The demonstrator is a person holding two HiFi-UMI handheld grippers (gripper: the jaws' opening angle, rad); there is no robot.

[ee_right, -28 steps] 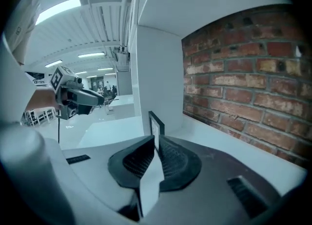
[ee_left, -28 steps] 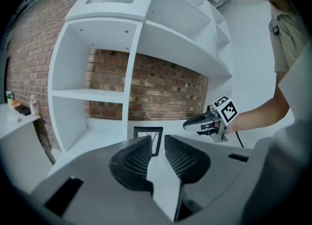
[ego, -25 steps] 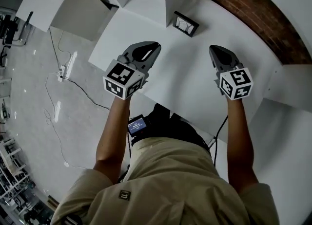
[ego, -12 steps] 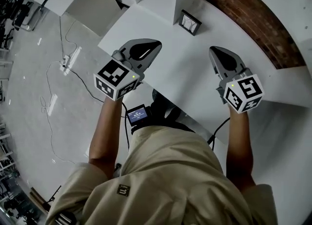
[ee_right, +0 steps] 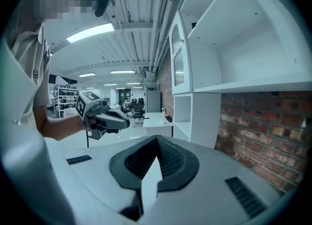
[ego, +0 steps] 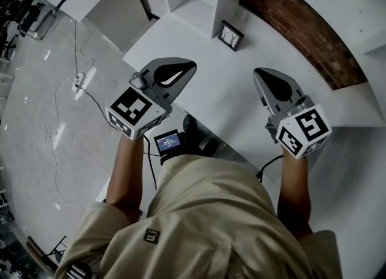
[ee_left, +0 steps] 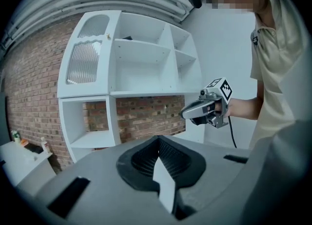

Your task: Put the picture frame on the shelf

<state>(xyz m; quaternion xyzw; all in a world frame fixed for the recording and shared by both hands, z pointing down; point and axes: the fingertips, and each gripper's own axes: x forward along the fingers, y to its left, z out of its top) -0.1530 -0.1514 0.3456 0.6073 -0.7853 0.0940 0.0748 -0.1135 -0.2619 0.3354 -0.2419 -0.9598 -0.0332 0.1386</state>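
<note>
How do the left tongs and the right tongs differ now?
The left tongs straddle the table edge, marker cube over the floor; the right tongs are wholly over the table. The left tongs angle rightward in the head view, the right tongs leftward. Both are shut and empty.

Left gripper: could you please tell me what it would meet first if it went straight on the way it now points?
Most likely the white shelf, about at the board above its open lower bay; a little lower, the brick wall behind. Depth is unclear.
</note>
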